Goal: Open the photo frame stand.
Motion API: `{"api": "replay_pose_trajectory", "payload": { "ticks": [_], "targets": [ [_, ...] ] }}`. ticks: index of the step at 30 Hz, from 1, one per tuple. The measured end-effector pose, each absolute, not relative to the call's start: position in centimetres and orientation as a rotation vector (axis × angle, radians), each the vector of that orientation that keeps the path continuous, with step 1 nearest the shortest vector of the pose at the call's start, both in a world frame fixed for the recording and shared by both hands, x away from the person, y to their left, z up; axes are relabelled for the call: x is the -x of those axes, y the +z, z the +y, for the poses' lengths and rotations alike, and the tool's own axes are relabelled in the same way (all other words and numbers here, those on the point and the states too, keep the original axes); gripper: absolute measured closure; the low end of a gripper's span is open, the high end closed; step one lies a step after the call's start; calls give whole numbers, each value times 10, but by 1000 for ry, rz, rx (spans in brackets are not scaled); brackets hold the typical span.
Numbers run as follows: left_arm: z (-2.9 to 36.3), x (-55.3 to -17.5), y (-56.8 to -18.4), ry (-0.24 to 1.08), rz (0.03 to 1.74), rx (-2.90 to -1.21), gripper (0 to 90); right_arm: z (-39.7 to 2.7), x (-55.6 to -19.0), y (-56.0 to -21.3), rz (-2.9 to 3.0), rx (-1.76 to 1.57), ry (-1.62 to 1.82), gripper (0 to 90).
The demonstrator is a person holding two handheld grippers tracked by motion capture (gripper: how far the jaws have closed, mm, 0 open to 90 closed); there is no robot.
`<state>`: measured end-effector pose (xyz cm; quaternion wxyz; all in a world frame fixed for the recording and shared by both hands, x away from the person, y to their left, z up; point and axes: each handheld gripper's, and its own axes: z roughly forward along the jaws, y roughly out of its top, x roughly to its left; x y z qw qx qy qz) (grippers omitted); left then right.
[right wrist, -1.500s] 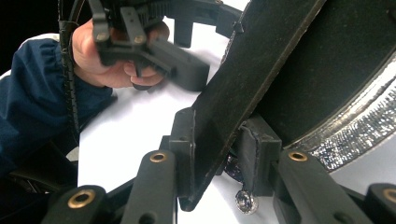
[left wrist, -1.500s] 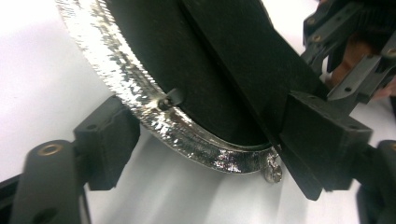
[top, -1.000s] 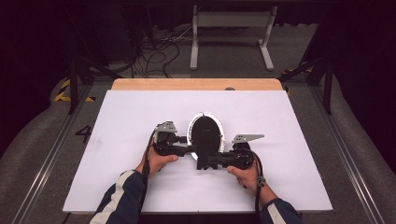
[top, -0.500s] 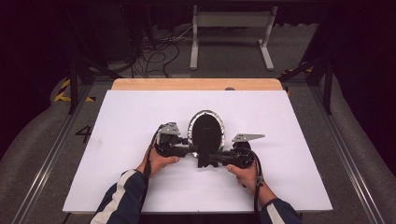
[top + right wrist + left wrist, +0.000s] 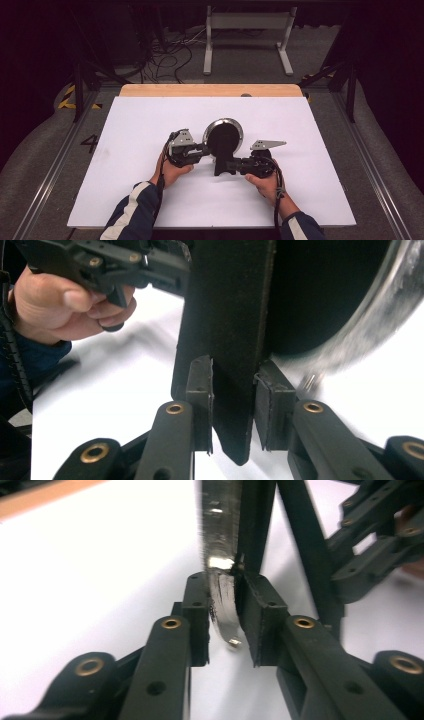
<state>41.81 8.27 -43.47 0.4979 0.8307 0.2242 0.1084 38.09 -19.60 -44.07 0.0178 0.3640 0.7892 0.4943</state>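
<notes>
Mirror [image 5: 223, 136] stands mid-bench: left gripper [image 5: 202, 148] has just closed on its rim, right gripper [image 5: 231, 165] clamps the stand [image 5: 227, 350]; next, probably folding it.

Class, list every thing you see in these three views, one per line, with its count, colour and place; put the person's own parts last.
Oval frame: one, silver rim with black back, mid-table between both grippers.
Stand flap: one, black, on the frame's back.
Table: one, white top with a wooden far edge.
Metal stand: one, light grey, on the floor beyond the table.
Cables: several, dark, on the floor at far left.
Left gripper: one, black, jaws just closing on the frame's silver rim.
Right gripper: one, black, jaws clamped on the stand flap.
Hands: two, in dark blue sleeves with a white stripe.
</notes>
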Motion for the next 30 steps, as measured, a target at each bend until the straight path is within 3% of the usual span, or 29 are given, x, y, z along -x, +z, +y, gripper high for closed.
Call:
{"api": "replay_pose_trajectory", "payload": {
  "ticks": [16, 23, 24, 30],
  "targets": [
    [76, -410, -433, 437, 504, -2042, 713, -195, -376, -438, 2439, -1119, 1498, 713],
    [77, -413, -438, 337, 496, -2035, 702, -194, -375, -440, 2448, -1111, 1481, 721],
    [75, -414, -440, 304, 496, -2046, 643, -194, -375, -440, 2453, -1106, 1476, 720],
    [66, -417, -449, 307, 493, -2117, 641, -195, -374, -440, 2460, -1099, 1473, 721]
  ]
}}
